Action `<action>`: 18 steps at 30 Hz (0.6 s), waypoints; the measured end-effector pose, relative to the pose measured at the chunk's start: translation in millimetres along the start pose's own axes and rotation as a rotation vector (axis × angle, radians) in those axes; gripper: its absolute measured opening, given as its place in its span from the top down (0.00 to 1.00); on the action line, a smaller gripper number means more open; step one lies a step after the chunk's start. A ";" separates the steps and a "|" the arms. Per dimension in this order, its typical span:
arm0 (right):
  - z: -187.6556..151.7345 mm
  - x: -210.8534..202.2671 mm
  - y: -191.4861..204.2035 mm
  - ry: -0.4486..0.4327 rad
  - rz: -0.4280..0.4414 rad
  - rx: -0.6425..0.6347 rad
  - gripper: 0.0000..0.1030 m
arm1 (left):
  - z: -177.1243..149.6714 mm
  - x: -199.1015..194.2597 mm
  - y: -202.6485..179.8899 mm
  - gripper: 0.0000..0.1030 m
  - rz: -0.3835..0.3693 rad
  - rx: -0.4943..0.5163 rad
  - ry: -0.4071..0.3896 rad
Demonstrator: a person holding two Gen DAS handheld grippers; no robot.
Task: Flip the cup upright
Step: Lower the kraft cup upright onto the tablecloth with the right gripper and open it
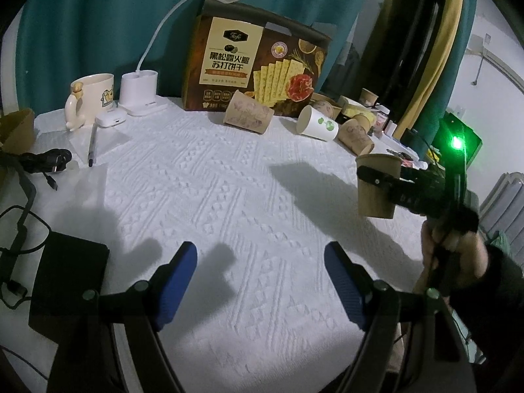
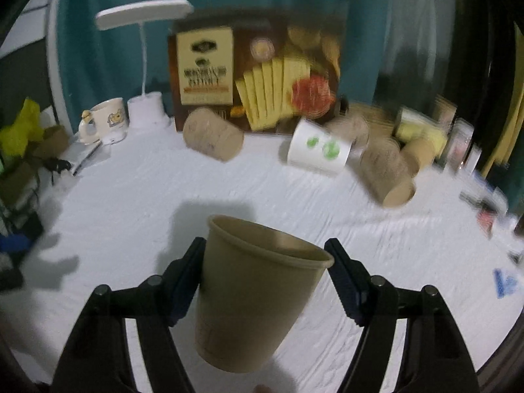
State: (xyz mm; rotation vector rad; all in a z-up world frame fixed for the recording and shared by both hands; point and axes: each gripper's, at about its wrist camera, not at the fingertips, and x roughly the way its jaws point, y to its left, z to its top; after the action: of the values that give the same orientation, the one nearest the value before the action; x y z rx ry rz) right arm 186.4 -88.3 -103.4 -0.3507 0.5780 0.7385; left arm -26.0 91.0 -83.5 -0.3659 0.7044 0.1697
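Nearest us, our right claw (image 2: 265, 281) is clamped on the brown paper cup (image 2: 258, 298), held above the white table (image 2: 131, 222), mouth up, long axis tilted slightly. Left of the cup, our left claw (image 1: 262, 281) hangs half-wide and empty. Beyond the cup, other cups lie toppled by the cracker box (image 2: 255, 75).

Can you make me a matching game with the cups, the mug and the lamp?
Things:
1. plain brown paper cup
2. white paper cup with green dots
3. cream mug
4. white desk lamp

States:
A. standing beside the lamp base
B. lying on its side
C. held in the right gripper, mouth up
D. standing, its head bent over the cracker box

Pairs: 1-C, 2-B, 3-A, 4-D
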 end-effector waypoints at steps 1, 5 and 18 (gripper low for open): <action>-3.5 -1.5 0.2 -0.011 -0.011 -0.006 0.32 | -0.4 -0.1 -1.4 0.22 0.002 0.002 0.002; -16.5 -9.7 6.0 -0.060 -0.042 -0.024 0.32 | -1.3 1.4 -5.5 0.22 0.004 0.005 0.011; -47.6 -41.2 10.3 -0.070 -0.021 -0.005 0.31 | -0.5 12.8 -28.3 0.22 0.008 0.033 0.021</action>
State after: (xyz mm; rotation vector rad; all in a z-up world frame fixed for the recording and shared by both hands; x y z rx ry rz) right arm 137.0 -126.4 -117.1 -0.3339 0.5055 0.7295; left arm -9.0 65.1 -84.6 -0.3336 0.7291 0.1614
